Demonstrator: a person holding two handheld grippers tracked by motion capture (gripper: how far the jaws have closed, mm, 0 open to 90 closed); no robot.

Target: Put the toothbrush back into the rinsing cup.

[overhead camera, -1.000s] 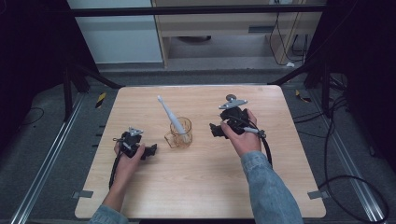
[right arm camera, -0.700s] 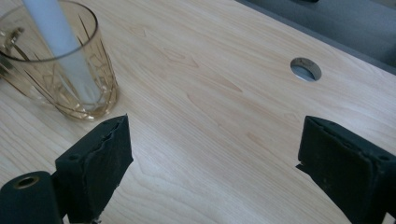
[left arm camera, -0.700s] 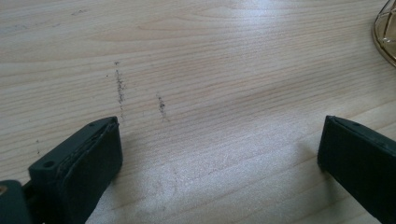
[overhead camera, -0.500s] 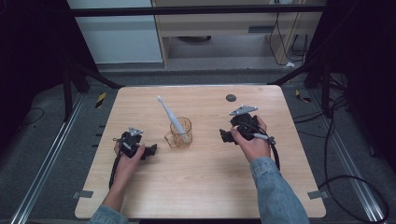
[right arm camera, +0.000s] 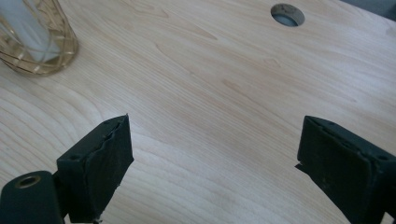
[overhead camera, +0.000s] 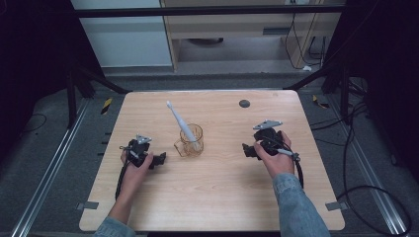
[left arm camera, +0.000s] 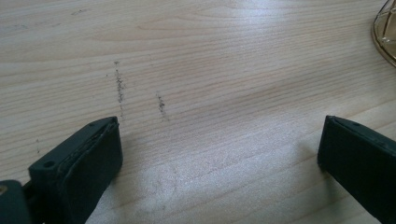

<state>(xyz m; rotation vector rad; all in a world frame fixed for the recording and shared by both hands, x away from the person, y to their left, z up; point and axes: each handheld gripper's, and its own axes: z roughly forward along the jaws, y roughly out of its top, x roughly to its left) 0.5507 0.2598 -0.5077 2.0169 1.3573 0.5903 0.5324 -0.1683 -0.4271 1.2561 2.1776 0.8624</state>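
Toothbrush (overhead camera: 181, 123), white, stands tilted in an amber glass cup (overhead camera: 190, 141) near the centre of the wooden table (overhead camera: 212, 197), its head leaning toward 11 o'clock. Left gripper (overhead camera: 159, 159) rests at 8 o'clock of the cup, jaws spread wide and holding nothing. Right gripper (overhead camera: 245, 150) rests at 3 o'clock, jaws likewise wide apart and empty. A round hole (overhead camera: 244, 103) lies at 1 o'clock.

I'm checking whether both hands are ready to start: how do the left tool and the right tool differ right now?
The left tool lies close beside the amber glass cup; the right tool lies farther from it on the other side. The left tool points right toward the cup, the right tool points left toward it. Both rest low over the wooden table, jaws wide apart and gripping nothing.
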